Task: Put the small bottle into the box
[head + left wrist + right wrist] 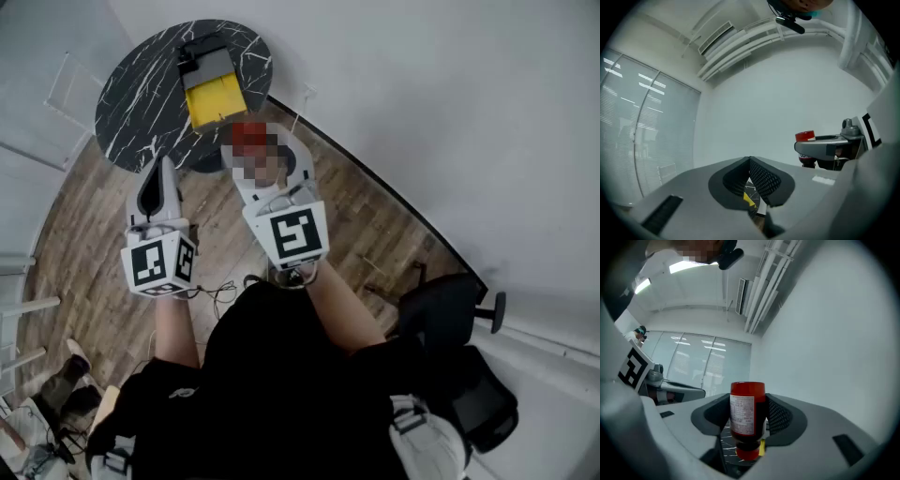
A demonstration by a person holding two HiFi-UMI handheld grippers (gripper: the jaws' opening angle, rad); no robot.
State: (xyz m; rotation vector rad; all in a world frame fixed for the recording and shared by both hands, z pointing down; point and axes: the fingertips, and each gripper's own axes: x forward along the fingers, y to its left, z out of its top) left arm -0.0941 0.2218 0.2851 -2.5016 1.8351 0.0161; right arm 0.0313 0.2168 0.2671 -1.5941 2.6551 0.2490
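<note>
My right gripper point(261, 155) is shut on the small bottle point(746, 423). The bottle is red with a white label and sits upside down between the pads, cap end lowest. A mosaic patch hides part of it in the head view; its red end point(248, 133) shows above the floor, short of the table. The open yellow box point(214, 94) stands on the round black marble table point(141, 94) ahead of both grippers. My left gripper point(155, 178) hangs beside the right one, its jaws together with nothing held point(750, 176). It sees the bottle's red end point(804, 136) to its right.
A black office chair point(450, 309) stands on the right by the white curved wall. Cables point(220, 295) lie on the wooden floor near the person's feet. Several small items sit at the lower left corner point(56, 394).
</note>
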